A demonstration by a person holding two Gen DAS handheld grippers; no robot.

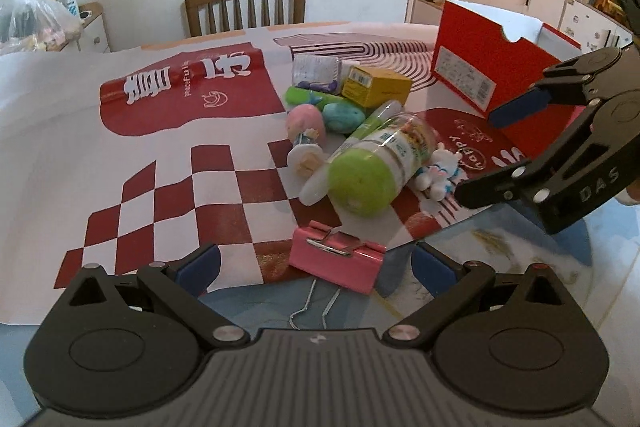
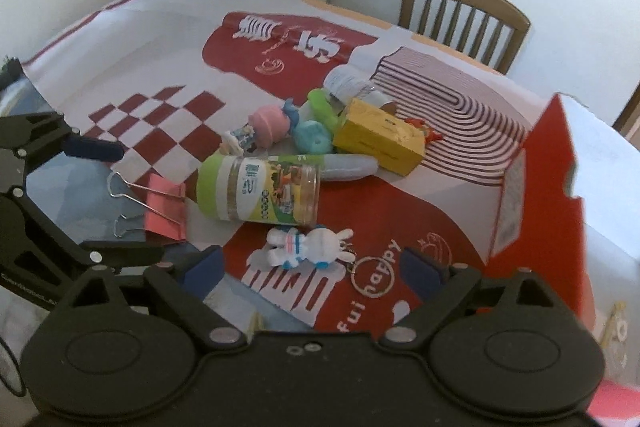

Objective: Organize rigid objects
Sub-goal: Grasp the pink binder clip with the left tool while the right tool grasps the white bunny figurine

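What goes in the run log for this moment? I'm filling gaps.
left gripper: open, over pink binder clip | right gripper: open, over white rabbit keychain | red cardboard box: open, unfilled

Left gripper (image 1: pixel 316 269): matte black body with a ribbed grey top plate, two round raised housings, black linkage arms joined by silver rivet pins, and blue pads (image 1: pixel 200 265) on the fingertips. Right gripper (image 2: pixel 312 267): same black build and silver pins, blue pads (image 2: pixel 206 269), two small screws at centre; its side carries pale lettering, partly legible.
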